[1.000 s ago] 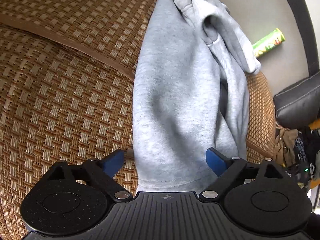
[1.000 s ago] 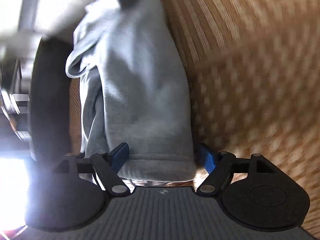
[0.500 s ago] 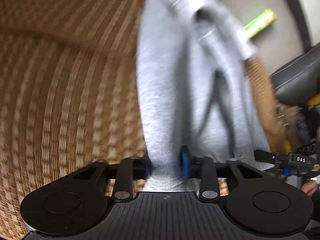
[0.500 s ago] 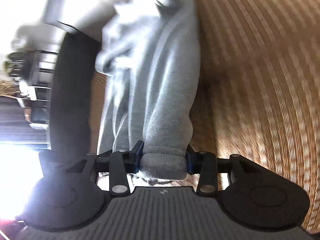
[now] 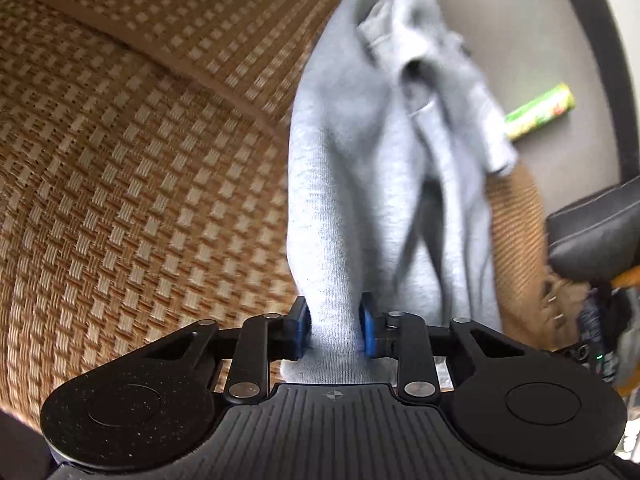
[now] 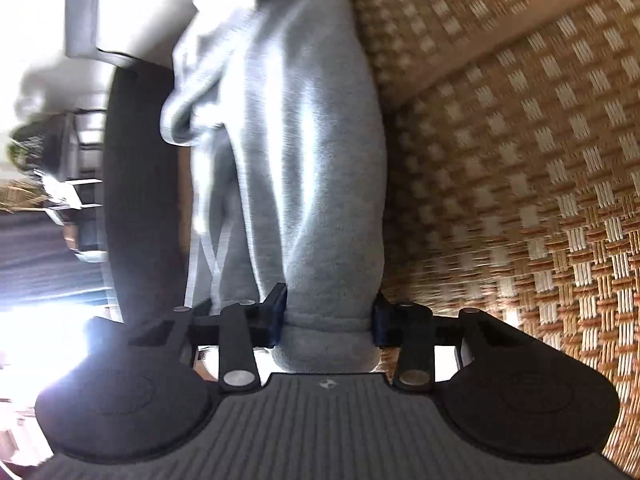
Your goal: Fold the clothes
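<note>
Gripping the grey sweatpants (image 5: pixel 360 208) at 2 points, the left tool (image 5: pixel 334 330) has just closed onto 1 hem and the right tool (image 6: pixel 326 318) pinches the other cuff. Garment lies lengthwise on the woven mat (image 5: pixel 140 200), so both ends can lift together for folding.

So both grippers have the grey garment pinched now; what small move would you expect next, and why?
Probably a joint lift. The left gripper and right gripper have just closed on the near edge of the grey garment, whose far end is bunched on the woven mat. Raising both ends together should let it hang and straighten for folding.
</note>
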### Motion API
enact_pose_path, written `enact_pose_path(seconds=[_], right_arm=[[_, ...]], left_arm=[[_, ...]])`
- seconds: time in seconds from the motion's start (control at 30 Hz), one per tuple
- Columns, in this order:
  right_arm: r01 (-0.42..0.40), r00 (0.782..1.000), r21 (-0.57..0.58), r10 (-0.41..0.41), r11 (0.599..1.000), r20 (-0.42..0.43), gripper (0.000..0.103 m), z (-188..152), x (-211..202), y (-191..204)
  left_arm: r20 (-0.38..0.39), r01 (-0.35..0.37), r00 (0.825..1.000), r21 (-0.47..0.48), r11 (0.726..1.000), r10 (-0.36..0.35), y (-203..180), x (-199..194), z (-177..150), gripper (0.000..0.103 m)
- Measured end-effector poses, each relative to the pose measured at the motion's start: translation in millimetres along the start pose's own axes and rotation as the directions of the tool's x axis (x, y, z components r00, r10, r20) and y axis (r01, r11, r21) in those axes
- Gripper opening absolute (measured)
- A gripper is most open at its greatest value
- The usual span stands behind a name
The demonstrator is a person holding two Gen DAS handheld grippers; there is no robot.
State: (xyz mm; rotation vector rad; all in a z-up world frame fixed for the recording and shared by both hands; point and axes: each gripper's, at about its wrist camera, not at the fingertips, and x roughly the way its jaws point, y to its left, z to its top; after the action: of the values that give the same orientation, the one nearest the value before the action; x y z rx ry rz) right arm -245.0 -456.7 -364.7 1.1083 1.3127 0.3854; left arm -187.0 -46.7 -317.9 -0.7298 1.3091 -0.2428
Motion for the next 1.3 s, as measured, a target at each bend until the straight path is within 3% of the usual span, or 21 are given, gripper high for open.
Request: enact_pose_path(seconds=[0.17, 0.33, 0.5, 0.6, 0.77, 0.97, 1.13, 1.23, 1.27, 1.3], right_arm=[[-0.092, 0.995, 0.102, 0.096, 0.99, -0.027, 0.045, 14, -35, 25], [-0.132, 0.989, 0.299, 0.144, 0.945, -0.021, 0.045, 41, -50, 65], [-0.194, 0.981, 0.357, 0.19, 0.914, 0.046, 0.044, 80, -69, 110], [-0.233, 0.972, 0.362, 0.209, 0.902, 0.105, 0.044, 114, -73, 129], [-0.27, 0.952, 0.322, 0.202, 0.907, 0.231, 0.044, 185, -58, 151], [-0.245, 0.938, 0.299, 0.147, 0.922, 0.313, 0.044, 278, -6, 140], [-0.277, 0.918, 0.308, 0.156, 0.91, 0.364, 0.044, 323, 20, 126], [-0.279, 0.908, 0.34, 0.132, 0.898, 0.397, 0.044, 340, 33, 116], [-0.276, 0.905, 0.361, 0.114, 0.891, 0.41, 0.044, 345, 38, 109], [-0.266, 0.902, 0.39, 0.084, 0.881, 0.424, 0.044, 348, 45, 102]], left_arm=[[0.021, 0.077, 0.997, -0.094, 0.993, -0.075, -15, -30, 19, 0.021], [0.044, 0.154, 0.988, -0.242, 0.958, -0.148, -46, -48, 67, 0.021], [0.092, 0.217, 0.975, -0.242, 0.946, -0.2, -77, -68, 138, 0.021], [0.13, 0.256, 0.964, -0.208, 0.944, -0.233, -91, -61, 188, 0.022], [0.176, 0.29, 0.952, -0.243, 0.926, -0.251, -97, -11, 266, 0.022], [0.235, 0.261, 0.953, -0.305, 0.916, -0.193, -92, 58, 324, 0.023], [0.285, 0.269, 0.942, -0.314, 0.91, -0.18, -105, 87, 361, 0.027], [0.294, 0.256, 0.943, -0.349, 0.901, -0.154, -104, 119, 382, 0.033], [0.287, 0.25, 0.947, -0.375, 0.893, -0.145, -101, 133, 388, 0.047], [0.28, 0.244, 0.95, -0.401, 0.883, -0.136, -98, 146, 394, 0.05]])
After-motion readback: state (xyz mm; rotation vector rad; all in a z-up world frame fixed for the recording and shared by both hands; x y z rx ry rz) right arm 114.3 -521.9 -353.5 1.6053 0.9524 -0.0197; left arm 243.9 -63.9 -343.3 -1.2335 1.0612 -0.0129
